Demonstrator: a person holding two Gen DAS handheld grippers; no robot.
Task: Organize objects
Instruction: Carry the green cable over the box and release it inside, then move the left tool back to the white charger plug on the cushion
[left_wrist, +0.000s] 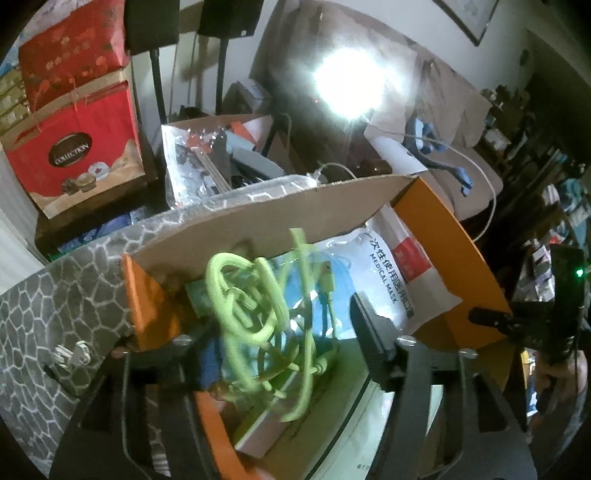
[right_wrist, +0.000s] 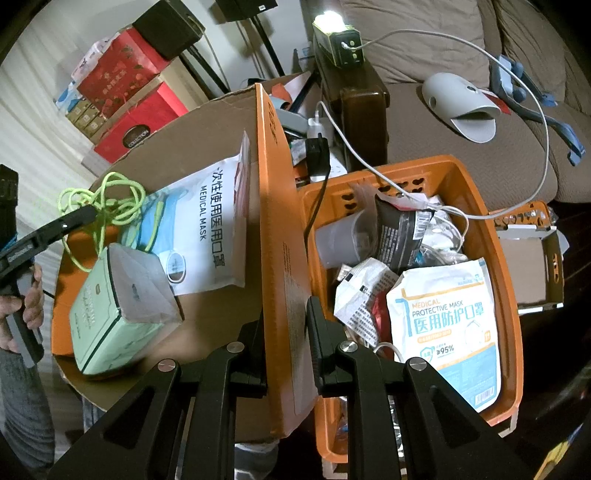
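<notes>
Left wrist: tangled lime-green cable (left_wrist: 255, 306), looped coils.

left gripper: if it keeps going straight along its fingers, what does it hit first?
Most likely the tangled lime-green cable, which sits directly between the fingers of the left gripper, over the orange cardboard box. Behind it lie blue masks and the white medical mask packet. Depth is unclear; the cable may already be touching.
</notes>
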